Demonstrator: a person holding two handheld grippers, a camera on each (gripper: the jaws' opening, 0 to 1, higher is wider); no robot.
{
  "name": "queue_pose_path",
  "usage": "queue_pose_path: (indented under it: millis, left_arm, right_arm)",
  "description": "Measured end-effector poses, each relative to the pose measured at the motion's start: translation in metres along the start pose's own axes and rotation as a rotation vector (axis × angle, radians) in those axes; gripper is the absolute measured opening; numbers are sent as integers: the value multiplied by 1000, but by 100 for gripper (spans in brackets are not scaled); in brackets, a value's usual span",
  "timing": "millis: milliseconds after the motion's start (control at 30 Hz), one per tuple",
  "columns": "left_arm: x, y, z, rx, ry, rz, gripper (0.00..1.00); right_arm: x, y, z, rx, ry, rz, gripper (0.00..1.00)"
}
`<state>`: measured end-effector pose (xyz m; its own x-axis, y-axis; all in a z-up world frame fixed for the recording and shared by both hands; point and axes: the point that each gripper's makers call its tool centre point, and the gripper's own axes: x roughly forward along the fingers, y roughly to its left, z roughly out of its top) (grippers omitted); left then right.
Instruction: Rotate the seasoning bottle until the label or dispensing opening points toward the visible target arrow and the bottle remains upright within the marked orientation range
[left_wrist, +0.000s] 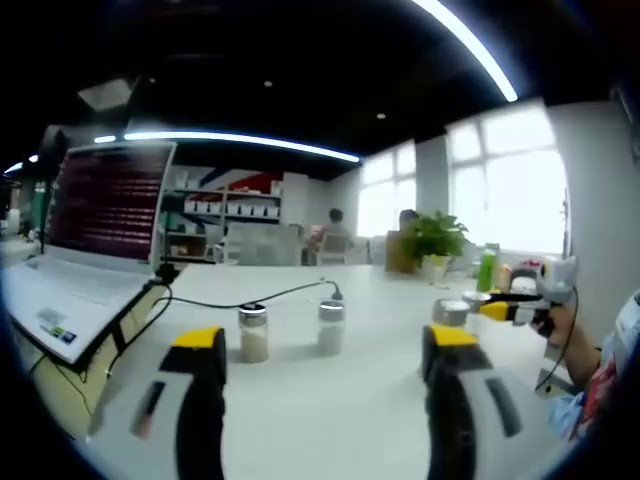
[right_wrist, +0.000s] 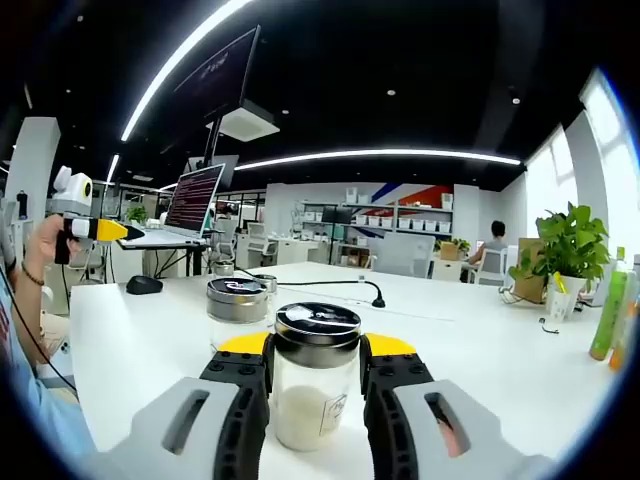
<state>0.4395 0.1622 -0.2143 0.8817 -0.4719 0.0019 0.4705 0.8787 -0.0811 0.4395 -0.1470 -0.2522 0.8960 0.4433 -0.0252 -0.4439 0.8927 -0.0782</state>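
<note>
The seasoning bottle (right_wrist: 316, 375) is standing upright on the white table (right_wrist: 480, 350), a clear glass jar with pale powder in its lower half, a small label low on the front and a black lid. The right gripper (right_wrist: 315, 385) is clamping it: both black jaw pads are pressing against the glass sides just under the lid. No target arrow is showing on the tabletop, so the required heading cannot be told.

A second jar (right_wrist: 237, 310) with a silver lid is sitting just behind and to the left of the held bottle, near but apart from it. Risk: turning the bottle is likely to swing a jaw toward this neighbour and knock it. Risk: the grip is high on smooth glass, so the bottle may be slipping or tilting once twisted, leaving the upright range.

In the left gripper view, the left gripper (left_wrist: 325, 375) is hovering with jaws wide apart, holding nothing, in front of two more jars (left_wrist: 253, 333) (left_wrist: 331, 326). A black cable (left_wrist: 250, 300) is running behind them toward the laptop (left_wrist: 90, 240); snagging it would drag jars. A potted plant (right_wrist: 565, 255) is standing well apart.
</note>
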Motion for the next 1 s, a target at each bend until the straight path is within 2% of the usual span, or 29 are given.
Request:
queue_pose_path:
  millis: [67,233,300,633,700,767,867,1000]
  left_arm:
    - [0,1,-1,-3,2,1,85]
    - [2,0,-1,-1,6,-1,85]
    - [2,0,-1,1,7,-2,85]
    - [3,1,-2,-1,9,-5,85]
    - [2,1,-2,-4,7,-4,85]
    - [3,3,-3,-2,11,4,85]
    - [6,3,-7,-7,22,7,85]
    - [9,-3,-6,-9,21,-4,85]
  right_arm:
    - [-2,-1,5,22,-27,11,34]
    - [-7,-1,18,-14,-61,6,43]
    - [-7,1,19,-9,-64,17,43]
    - [-10,6,25,-29,-76,118,44]
    - [-11,4,34,10,-126,141,43]
    - [-12,1,44,41,-164,196,43]
    - [-16,-10,57,146,-204,257,43]
    - [-21,-21,60,181,-206,323,43]
